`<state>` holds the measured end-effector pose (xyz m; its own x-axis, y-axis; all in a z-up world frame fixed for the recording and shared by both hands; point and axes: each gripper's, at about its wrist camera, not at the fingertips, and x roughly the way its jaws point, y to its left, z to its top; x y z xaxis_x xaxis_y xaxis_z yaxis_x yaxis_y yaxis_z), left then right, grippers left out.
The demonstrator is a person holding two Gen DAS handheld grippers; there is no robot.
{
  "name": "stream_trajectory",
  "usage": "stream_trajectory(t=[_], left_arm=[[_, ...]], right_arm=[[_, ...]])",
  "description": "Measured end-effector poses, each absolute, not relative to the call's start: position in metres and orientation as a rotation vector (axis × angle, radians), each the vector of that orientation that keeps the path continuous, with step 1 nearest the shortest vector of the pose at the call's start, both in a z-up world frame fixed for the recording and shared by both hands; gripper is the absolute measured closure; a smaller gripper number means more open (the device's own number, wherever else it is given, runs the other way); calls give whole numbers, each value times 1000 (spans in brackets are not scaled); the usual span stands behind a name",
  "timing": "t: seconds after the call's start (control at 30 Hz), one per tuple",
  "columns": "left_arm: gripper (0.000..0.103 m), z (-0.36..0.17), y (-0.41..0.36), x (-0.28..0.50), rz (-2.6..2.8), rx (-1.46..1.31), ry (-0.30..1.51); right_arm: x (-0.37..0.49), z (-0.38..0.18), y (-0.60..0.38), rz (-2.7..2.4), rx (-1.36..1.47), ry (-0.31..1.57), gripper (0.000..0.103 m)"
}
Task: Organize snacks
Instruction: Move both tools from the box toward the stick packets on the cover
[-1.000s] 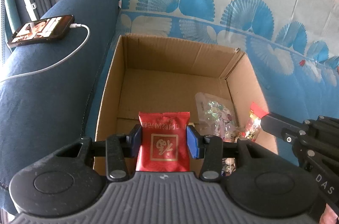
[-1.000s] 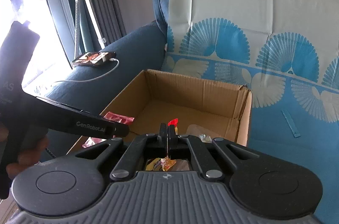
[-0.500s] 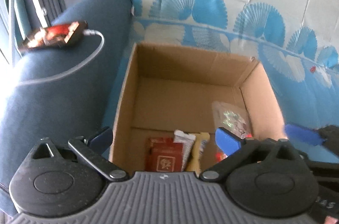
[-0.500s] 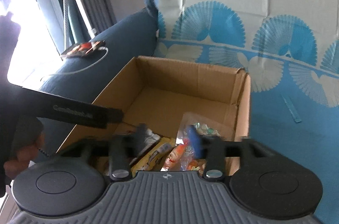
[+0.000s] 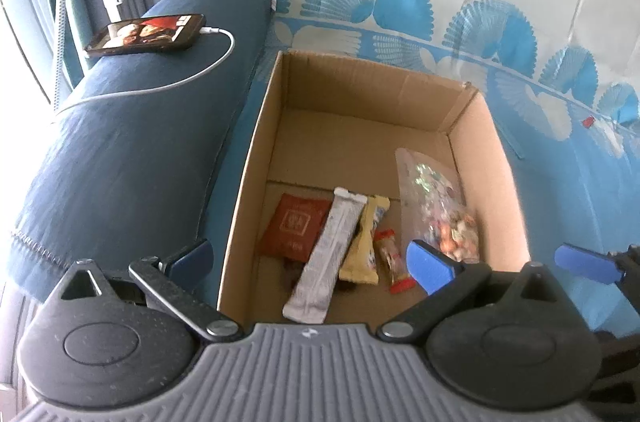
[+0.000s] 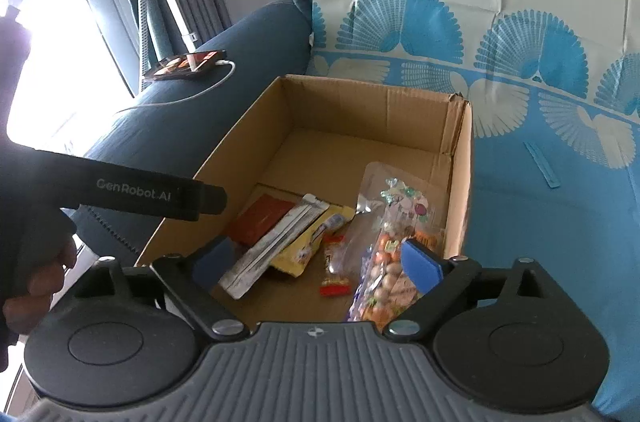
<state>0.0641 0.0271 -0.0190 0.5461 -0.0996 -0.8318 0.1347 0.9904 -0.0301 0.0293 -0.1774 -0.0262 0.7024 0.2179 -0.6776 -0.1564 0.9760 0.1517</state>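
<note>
Both the left gripper [image 5: 308, 264] and right gripper [image 6: 316, 260] are spread wide and empty above the cardboard box [image 5: 256, 158], its jaws having just been opening, since the 5 snacks, red packet [image 5: 294, 226] included, are already dropped inside.

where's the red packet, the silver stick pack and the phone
red packet [image 5: 294, 225], left wrist view, middle of its printed face
silver stick pack [image 5: 328, 254], left wrist view, middle of the wrapper
phone [image 5: 146, 33], left wrist view, centre of its lit screen
</note>
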Motion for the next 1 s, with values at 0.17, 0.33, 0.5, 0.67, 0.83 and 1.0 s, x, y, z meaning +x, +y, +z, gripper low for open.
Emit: stream_trajectory(t=[0.17, 0.33, 0.5, 0.67, 0.83, 1.0], left_arm=[[0, -5, 25, 35, -147, 59, 943], [0, 11, 22, 14, -163, 42, 909], [0, 24, 18, -9, -160, 56, 876], [0, 35, 16, -31, -151, 40, 863], [0, 46, 19, -50, -133, 24, 834], [0, 52, 18, -61, -125, 33, 816]], right_arm=[[5, -13, -170, 191, 57, 726, 4], [-23, 1, -169, 169, 41, 677, 2], [-49, 11, -172, 140, 42, 629, 2], [-69, 18, -171, 129, 43, 606, 1], [-91, 26, -169, 124, 36, 556, 1], [-106, 31, -171, 105, 37, 529, 1]])
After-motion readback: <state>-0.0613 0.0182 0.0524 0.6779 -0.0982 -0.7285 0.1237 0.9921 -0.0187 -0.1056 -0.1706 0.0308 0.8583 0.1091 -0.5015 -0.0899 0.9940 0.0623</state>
